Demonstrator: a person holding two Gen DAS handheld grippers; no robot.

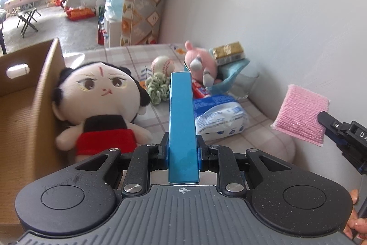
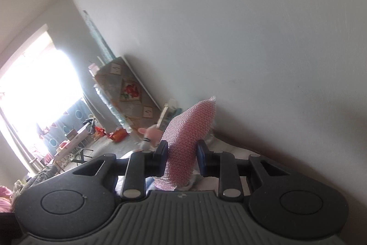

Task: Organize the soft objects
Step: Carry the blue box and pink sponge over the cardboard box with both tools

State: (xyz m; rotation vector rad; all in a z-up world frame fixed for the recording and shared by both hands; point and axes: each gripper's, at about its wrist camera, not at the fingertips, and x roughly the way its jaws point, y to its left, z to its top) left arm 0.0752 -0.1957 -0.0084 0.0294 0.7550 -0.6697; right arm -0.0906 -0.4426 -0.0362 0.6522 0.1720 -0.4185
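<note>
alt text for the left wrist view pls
The left gripper is shut on a blue box above a checked table. Behind it, a doll leans against a cardboard box; at right, the right gripper holds a pink sponge.

1. The cardboard box [image 1: 27, 111] walls off the left; its open top is free, and the big-headed plush doll [image 1: 101, 107] leans against its outer wall, closing that side of the surface [image 1: 158, 121].
2. Behind the doll, a baseball [image 1: 163, 64], a green knitted bundle [image 1: 158, 90], a pink plush [image 1: 201, 66] and a white-and-blue packet [image 1: 220, 118] crowd the middle and far end (little bare cloth between them).
3. The wall [image 1: 286, 15] bounds the right; a strip of surface beside it lies bare.
4. The blue box [image 1: 182, 130] held in the left claw [image 1: 182, 150] blocks the centre line ahead.
5. The pink sponge [image 1: 300, 114] in the right claw [image 2: 181, 153] hangs in open air near the wall.
</note>
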